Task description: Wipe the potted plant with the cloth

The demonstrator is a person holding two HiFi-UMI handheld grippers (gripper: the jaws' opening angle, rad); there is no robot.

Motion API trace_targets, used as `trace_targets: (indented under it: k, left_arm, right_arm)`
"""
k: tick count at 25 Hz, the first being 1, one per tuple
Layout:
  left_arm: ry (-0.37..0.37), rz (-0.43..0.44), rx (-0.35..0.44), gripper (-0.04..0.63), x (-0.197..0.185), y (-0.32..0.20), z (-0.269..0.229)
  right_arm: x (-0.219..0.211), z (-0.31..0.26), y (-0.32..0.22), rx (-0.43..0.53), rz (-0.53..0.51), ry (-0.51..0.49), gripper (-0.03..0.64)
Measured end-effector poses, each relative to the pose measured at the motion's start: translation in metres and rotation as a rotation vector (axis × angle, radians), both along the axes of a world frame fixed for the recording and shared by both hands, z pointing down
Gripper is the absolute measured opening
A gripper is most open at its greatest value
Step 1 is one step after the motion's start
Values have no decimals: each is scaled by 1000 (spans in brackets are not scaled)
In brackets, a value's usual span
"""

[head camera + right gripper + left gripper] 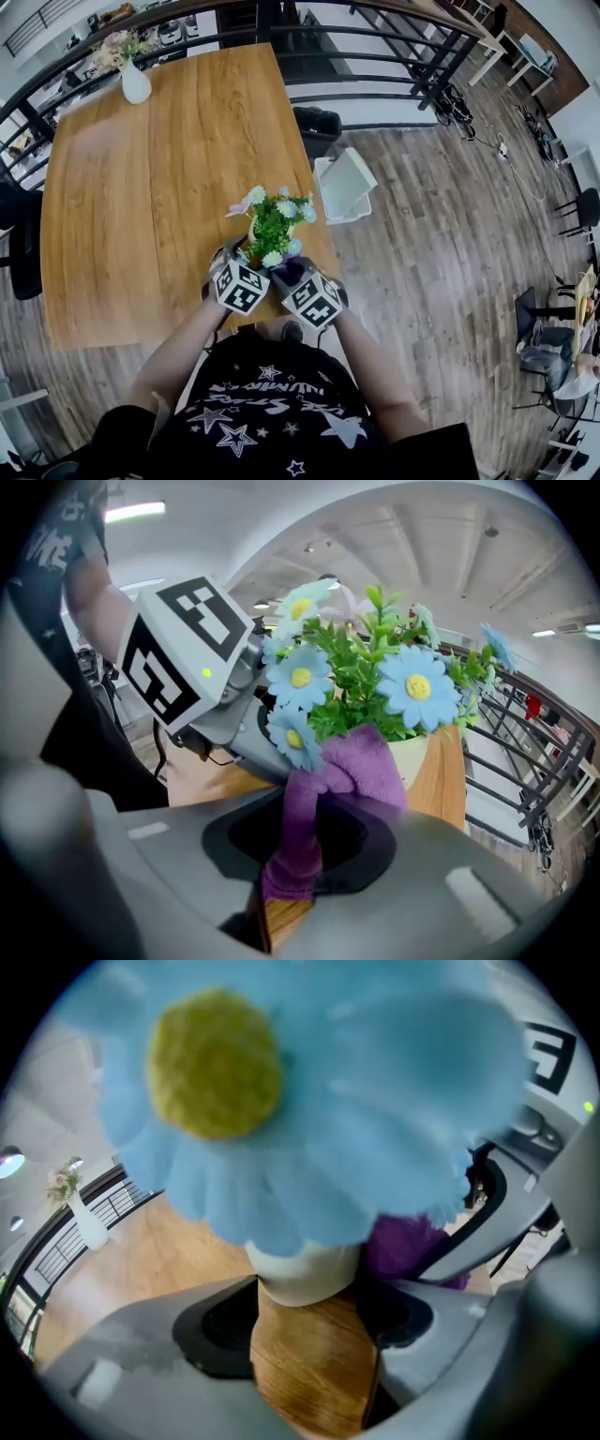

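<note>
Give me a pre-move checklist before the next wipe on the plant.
1. Cloth gripped: ok, the right gripper is shut on the purple cloth.
2. Cloth on plant: ok, it lies against the leaves of the plant and the pot rim.
3. Pot steadied: ok, the left gripper seems to press both sides of the white pot.
4. Pot upright: cannot tell.
5. Room from table edge: not ok, the pot stands close to the near corner of the table.
6. Left gripper view clear: not ok, a blue flower fills it.
</note>
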State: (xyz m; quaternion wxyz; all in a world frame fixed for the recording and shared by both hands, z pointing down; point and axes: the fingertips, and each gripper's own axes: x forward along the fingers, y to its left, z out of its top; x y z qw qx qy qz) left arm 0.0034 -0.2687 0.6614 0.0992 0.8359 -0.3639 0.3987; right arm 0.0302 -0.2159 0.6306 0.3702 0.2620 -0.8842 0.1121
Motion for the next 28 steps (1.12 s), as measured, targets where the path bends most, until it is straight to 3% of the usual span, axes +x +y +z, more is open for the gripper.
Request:
trace_targets:
  k: [9,17,23,28]
  left_arm:
    - [17,-67,1,339,-10,2,-8]
    - [38,-219,0,339,-29,38,-20]
    - [144,-373,60,339,-39,77,-52]
    - [206,-405,107,339,-37,98,-74]
  right_arm:
    - [22,-4,4,-3,22,-11,86]
    - [41,-9,25,-13,54,-87,86]
    - [44,-21,43,-4,8,-156,86]
    - [49,-32,40,-14,23,-217,86]
